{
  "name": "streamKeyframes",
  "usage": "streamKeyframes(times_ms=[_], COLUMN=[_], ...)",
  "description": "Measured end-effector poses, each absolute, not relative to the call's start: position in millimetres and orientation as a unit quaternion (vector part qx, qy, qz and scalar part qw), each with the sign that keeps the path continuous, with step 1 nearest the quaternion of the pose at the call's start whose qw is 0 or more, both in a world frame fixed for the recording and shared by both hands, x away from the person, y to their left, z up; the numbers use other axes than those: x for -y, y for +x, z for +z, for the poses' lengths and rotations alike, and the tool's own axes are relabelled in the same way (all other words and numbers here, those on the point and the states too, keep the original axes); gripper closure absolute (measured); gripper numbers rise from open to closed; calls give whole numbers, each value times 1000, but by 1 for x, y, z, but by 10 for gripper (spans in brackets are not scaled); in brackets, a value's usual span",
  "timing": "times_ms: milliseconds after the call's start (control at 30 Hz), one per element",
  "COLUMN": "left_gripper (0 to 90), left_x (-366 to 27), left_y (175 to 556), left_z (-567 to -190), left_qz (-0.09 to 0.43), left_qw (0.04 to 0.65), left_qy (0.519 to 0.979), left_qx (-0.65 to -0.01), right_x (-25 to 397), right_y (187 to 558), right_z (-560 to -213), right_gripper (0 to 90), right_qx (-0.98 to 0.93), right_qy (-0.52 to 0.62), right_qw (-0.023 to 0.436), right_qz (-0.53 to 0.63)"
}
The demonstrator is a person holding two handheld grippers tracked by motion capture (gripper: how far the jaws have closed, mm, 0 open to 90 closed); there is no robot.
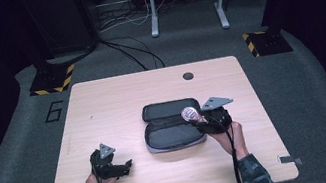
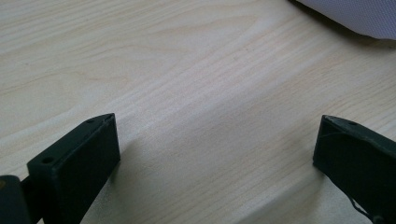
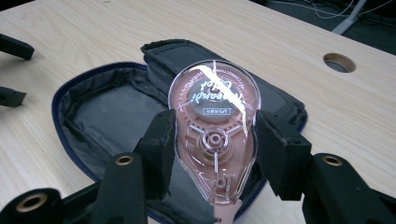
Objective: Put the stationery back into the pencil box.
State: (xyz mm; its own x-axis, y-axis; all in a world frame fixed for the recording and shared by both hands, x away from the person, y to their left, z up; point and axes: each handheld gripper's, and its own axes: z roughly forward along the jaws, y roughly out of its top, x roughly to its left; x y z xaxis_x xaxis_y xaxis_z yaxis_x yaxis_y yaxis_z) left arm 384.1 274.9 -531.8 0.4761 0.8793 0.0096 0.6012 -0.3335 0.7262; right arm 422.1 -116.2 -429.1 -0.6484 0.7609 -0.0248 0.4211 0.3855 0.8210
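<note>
At the near edge of the counter (image 1: 101,97), short of the open pouch (image 1: 174,131), your left tool (image 1: 126,166) rests low over bare wood with its jaws spread wide and nothing between them; the left gripper view shows a corner of the pouch (image 2: 359,18) just beyond it. Your right tool (image 1: 195,120) sits at the pouch's right end, jaws closed on the flat sides of a clear pink correction-tape dispenser (image 3: 214,135), held upright above the pouch's near half (image 3: 107,121).

Step in hand, as judged: lay the dispenser inside the pouch.
- Tip it flat before you let go; upright it would likely roll or lean on the soft lining.
- Aim for the middle of the near half, clear of the zipper rim, which stands raised all round.
- Lower until the body touches the lining, then open the jaws.
- The left tool could pin the pouch's left end if the fabric drags.

Room: bare wood lies left and right of the pouch. Beyond its far half, the cable hole (image 1: 188,76) sits near the far edge; keep clear of it.
</note>
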Motion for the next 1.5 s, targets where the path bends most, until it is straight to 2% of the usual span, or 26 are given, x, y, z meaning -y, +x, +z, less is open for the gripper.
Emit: streamKeyframes(times_ms=[600, 1000, 1500], left_gripper=[4, 4, 4], left_x=[-275, -275, -275], left_y=[384, 384, 384], left_z=[-532, -531, -531], left_qz=[206, 206, 206], left_qw=[338, 334, 334], left_qy=[789, 793, 793], left_qx=[-469, -466, -466], right_x=[89, 65, 48], right_y=[428, 443, 451], right_z=[-443, -479, -498], right_gripper=[497, 497, 490], right_qx=[-821, -845, -858], right_qy=[348, 359, 380], right_qw=[182, 144, 137], right_qz=[414, 370, 318])
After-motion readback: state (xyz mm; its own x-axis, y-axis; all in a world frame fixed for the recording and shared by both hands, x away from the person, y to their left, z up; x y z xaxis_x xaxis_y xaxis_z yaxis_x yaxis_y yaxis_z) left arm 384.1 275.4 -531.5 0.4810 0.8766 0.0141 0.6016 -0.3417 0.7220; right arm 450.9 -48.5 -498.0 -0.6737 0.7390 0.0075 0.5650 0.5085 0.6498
